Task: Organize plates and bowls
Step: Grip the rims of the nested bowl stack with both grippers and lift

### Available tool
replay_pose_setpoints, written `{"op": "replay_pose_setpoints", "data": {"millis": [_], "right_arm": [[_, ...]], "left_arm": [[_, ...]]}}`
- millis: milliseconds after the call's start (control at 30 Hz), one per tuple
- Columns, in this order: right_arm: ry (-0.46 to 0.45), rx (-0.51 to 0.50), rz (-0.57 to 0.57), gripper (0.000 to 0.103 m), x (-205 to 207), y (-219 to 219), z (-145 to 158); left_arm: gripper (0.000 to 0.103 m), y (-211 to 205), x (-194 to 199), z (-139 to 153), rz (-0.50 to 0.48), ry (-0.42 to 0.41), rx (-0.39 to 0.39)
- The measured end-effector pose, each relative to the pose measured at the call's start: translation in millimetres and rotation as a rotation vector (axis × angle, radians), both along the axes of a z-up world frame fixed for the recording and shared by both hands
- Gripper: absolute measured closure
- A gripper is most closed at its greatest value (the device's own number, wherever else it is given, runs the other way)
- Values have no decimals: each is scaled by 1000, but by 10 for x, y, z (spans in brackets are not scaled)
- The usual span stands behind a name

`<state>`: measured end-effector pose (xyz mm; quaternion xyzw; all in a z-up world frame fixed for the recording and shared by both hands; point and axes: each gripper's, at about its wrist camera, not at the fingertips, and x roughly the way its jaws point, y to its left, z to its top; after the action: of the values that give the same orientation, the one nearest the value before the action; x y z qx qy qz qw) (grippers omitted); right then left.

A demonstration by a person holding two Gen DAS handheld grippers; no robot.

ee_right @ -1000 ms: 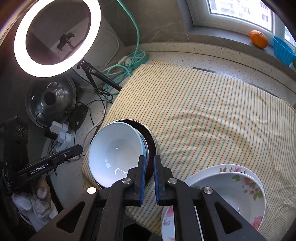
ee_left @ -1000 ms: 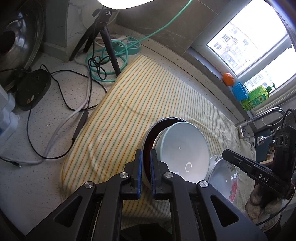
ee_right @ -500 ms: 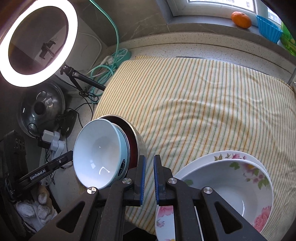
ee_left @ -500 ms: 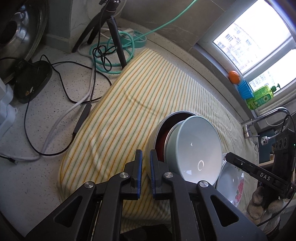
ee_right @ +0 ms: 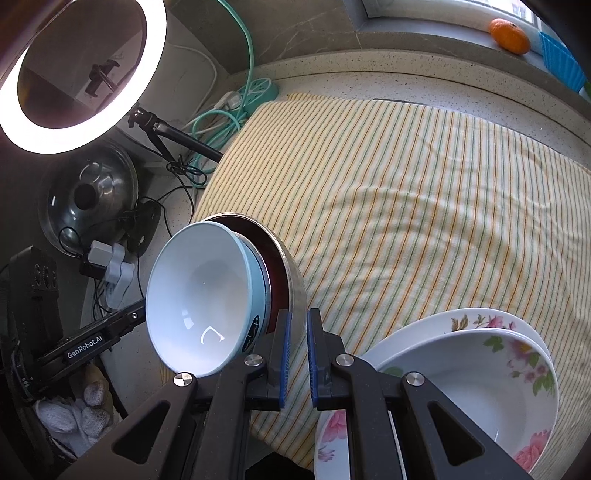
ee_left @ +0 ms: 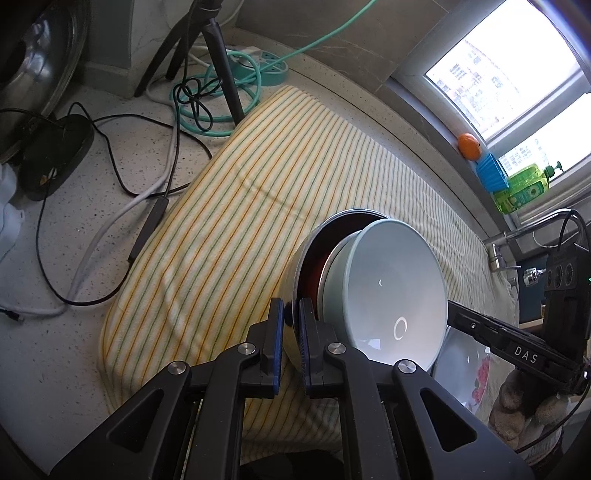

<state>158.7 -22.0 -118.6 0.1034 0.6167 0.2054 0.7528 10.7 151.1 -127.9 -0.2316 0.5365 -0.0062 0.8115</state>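
Item: nested pair, one pale blue bowl (ee_left: 391, 291) inside one steel bowl (ee_left: 295, 273) with a dark red lining, tilted on edge above the near edge of one striped cloth (ee_left: 258, 206).

Item: one floral bowl (ee_right: 476, 373) seated in one floral plate (ee_right: 443, 321), at the cloth's near right corner. I count three bowls and one plate.

Views: my right wrist camera alone shows the floral pair whole, one lit ring light (ee_right: 74, 74) and one pot lid (ee_right: 88, 192). My left wrist camera alone shows one green bottle (ee_left: 524, 186) and one tap (ee_left: 517, 240); both show one orange (ee_right: 509, 36) on the sill.

Left gripper (ee_left: 291, 325): jaws nearly closed, pinching the steel bowl's rim.

Right gripper (ee_right: 297, 332): jaws nearly closed; the steel bowl's wall runs down between them, and I cannot tell whether the pads press it.
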Motion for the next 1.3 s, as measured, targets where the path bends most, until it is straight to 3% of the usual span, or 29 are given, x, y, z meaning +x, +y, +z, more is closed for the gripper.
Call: {"op": "replay_pose_setpoints", "data": {"millis": [667,1300], "right_arm": [[11,-32,-15,94,36,97,-75],[40,-37,-33,95,9,108,-74]], "left_arm": [[96,-48,115,-49,-63,23,51],[96,-64,100,-16,-63,22,83]]}}
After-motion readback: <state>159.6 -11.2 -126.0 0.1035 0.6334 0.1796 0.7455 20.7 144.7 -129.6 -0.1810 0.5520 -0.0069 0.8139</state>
